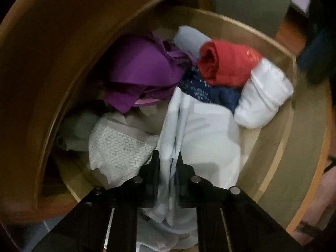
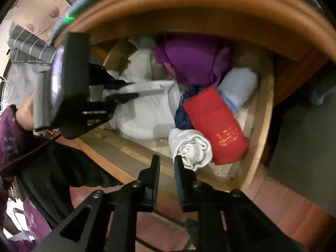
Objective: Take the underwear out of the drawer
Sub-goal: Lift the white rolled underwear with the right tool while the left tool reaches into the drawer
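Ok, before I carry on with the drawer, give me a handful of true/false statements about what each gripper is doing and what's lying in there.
1. The left gripper is shut on the pale blue garment. True.
2. The right gripper holds the red folded garment. False: nothing is between its fingers, and it hangs over the drawer's front edge.
3. The white rolled garment lies against the red one. True.
4. The purple garment lies outside the drawer. False: it is inside, towards the back.
5. The drawer is shut. False: it is pulled open, with the clothes in view.
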`<state>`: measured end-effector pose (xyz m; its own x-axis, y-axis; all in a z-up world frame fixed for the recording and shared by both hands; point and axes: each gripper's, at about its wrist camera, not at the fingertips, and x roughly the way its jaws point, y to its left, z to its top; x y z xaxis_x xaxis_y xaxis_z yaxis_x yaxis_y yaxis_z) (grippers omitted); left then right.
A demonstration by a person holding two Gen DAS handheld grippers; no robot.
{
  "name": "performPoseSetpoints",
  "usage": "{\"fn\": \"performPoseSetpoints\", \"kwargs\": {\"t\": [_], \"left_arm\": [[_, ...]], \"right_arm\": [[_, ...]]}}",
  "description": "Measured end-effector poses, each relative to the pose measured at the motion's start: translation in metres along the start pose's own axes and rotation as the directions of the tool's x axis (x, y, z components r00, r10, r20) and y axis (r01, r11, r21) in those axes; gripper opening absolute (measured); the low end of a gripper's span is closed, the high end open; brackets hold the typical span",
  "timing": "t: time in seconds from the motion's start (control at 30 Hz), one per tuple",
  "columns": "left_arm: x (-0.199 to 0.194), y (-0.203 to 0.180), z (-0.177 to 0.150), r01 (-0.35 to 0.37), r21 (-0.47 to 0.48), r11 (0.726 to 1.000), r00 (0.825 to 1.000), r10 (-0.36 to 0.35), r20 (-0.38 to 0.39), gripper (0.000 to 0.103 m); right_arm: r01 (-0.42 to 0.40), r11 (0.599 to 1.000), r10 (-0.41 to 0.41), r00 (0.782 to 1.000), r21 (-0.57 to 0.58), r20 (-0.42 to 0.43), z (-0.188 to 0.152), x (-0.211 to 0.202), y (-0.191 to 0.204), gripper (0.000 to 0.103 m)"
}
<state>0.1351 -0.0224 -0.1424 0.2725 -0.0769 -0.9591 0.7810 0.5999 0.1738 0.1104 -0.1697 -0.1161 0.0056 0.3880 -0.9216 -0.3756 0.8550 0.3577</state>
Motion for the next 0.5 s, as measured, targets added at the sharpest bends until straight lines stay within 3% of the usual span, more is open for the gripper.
{"fn": "performPoseSetpoints", "kwargs": {"t": [0.1,0.27,0.3,0.33,0.5], "left_arm": [[-0.004,0.01,-0.004,0.001,-0.056,0.998,1.0,0.0,0.014,0.009],[-0.015,0.013,-0.008,0.005,-0.093,0.996,0.999,-0.001,0.035,0.009],[-0.016,0.013,-0.008,0.008,-0.1,0.995,0.999,-0.004,0.037,0.009],[-0.018,0.018,-0.009,0.014,-0.11,0.994,0.999,-0.01,0.038,0.009],[-0.045,0.018,-0.016,0.002,-0.147,0.989,0.997,0.01,0.081,0.008]], "right_arm": [[0.04,0.999,-0.039,0.998,0.013,-0.053,0.006,0.018,-0.001,0.026],[0.076,0.997,-0.074,0.992,0.023,-0.098,0.008,0.046,-0.009,0.026],[0.069,0.997,-0.066,0.993,0.028,-0.099,0.008,0.049,-0.011,0.013],[0.064,0.997,-0.06,0.993,0.032,-0.102,0.008,0.051,-0.014,0.009],[0.026,0.998,-0.027,1.0,-0.052,-0.007,0.004,0.035,-0.004,0.008]]}}
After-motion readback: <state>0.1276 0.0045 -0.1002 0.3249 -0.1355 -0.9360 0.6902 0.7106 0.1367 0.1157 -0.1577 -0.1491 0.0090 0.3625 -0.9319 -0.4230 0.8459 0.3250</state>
